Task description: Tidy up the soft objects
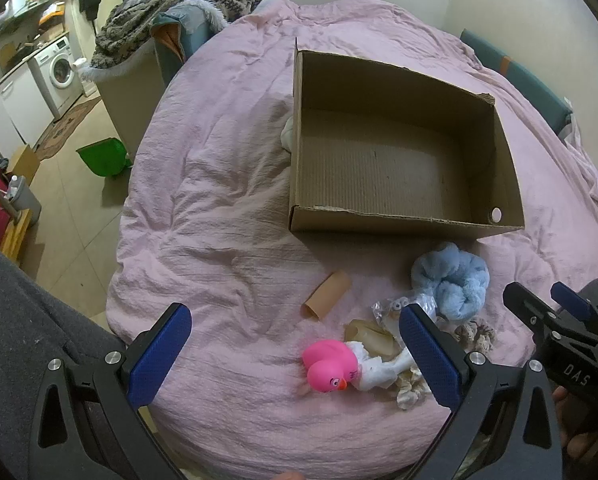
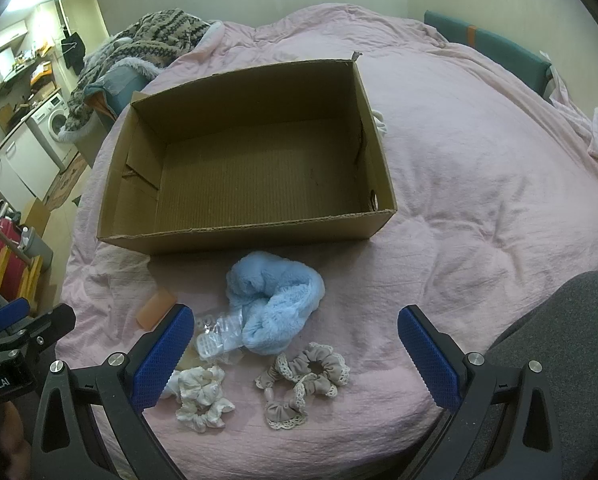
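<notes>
Ideally, with both the left claw (image 1: pixel 295 356) and right claw (image 2: pixel 295 356) gaping wide and empty, pinch the blue fluffy scrunchie (image 2: pixel 275 304) on the bed, just before the empty cardboard box (image 2: pixel 243 236), mid-bunch.

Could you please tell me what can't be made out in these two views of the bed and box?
- Pale item beyond the cardboard box: left wrist view, the box wall hides most of it.
- Clear packet contents: right wrist view, too glossy and crumpled to identify.
- White piece beside the pink duck: left wrist view, partly behind the left gripper's finger.
</notes>
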The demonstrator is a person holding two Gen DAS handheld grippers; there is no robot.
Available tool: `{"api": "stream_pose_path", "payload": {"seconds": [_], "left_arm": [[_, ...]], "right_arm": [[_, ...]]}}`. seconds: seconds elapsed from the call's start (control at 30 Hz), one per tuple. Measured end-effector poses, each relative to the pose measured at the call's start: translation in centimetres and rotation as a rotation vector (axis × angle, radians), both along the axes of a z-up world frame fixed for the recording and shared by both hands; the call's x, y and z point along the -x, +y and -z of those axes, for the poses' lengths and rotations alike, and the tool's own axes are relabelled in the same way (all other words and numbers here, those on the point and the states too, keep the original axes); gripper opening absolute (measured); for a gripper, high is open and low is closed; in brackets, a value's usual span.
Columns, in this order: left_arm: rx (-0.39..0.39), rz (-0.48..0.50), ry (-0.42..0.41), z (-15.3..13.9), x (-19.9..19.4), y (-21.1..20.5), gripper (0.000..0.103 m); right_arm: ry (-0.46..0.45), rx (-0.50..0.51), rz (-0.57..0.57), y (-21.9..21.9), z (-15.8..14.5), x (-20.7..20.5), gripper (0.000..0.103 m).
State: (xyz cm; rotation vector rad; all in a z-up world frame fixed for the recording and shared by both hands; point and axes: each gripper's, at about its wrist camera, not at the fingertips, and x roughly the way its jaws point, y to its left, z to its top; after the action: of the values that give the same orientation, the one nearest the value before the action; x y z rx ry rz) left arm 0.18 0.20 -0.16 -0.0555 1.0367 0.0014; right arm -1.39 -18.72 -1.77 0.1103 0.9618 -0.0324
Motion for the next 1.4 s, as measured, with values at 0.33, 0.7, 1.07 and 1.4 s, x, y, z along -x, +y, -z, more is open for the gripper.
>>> {"api": "stream_pose_path", "payload": {"seconds": [0.33, 0.7, 1.07, 1.4], "left_arm": [[-0.008, 0.001, 0.000, 0.1, 0.0, -0.1, 0.103], [-0.002, 0.005, 0.013, 0.1, 0.0, -0.1, 0.103], [0.016, -0.004, 0.150, 0.0, -3.2, 0.8, 0.103], [0.118, 0.008, 0.467, 7.3, -3.9, 0.1, 0.084]], "right_arm": [[-0.002, 0.000, -0.001, 0.0, 0.0, 0.0, 0.103], [0.005, -0.002, 0.002, 0.0, -0.1, 0.0, 0.103], [0.095, -0.090, -0.065, -1.0, -0.5, -2.9, 0.103], [0.136, -0.164, 0.001, -2.8, 1.7, -4.0, 0.103]]}}
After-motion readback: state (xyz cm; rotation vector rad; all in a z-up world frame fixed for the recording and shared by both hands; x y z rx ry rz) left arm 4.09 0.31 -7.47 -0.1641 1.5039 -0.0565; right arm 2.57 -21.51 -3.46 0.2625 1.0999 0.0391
